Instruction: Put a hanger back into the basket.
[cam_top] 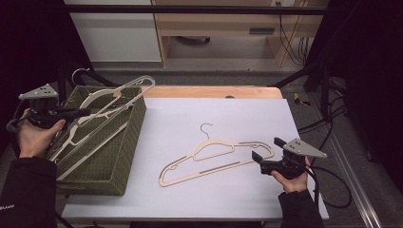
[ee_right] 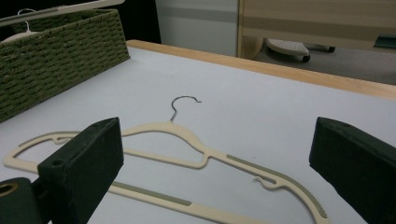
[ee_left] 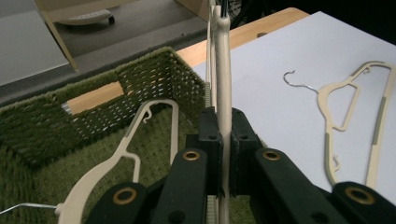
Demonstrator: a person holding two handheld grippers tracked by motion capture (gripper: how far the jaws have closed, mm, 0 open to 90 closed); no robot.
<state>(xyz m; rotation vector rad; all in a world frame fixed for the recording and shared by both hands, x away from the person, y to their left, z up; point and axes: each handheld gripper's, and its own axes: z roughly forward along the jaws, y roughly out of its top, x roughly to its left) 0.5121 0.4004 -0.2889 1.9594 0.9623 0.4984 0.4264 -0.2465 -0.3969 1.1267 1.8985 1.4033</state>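
jaws of the left gripper (ee_left: pixel 224 154) pinched tight on the thin cream bar of a held hanger (ee_left: pixel 223 70), bar running straight up between the pads in the left gripper view. right gripper (cam_top: pixel 260 159) jaws spread wide, nothing between them, parked just past the near-right tip of the flat hanger (cam_top: pixel 214 159)

near: person's left hand (cam_top: pixel 35 135) at 9 o'clock of the table, right hand at 4 o'clock. flat hanger lies on the white mat (cam_top: pixel 190 199) near centre, wire hook pointing to 12

further: green woven basket (cam_top: pixel 130 156) at 9 to 10 o'clock on the mat's left edge. held hanger slants across its top, far end poking over the 12 o'clock rim. at least one more basket hanger (ee_left: pixel 123 154) lies down inside, under the held one

step in hand, as i read it: lifting the held hanger out of the basket toward the mat. to do it well: keep the pinch firm, the bar is narrow and could twist; raise until hook and shoulders clear the rim and the hanger below, since hooks snag easily; then swing toward 3 o'clock and lay it flat beside the other one, not on it
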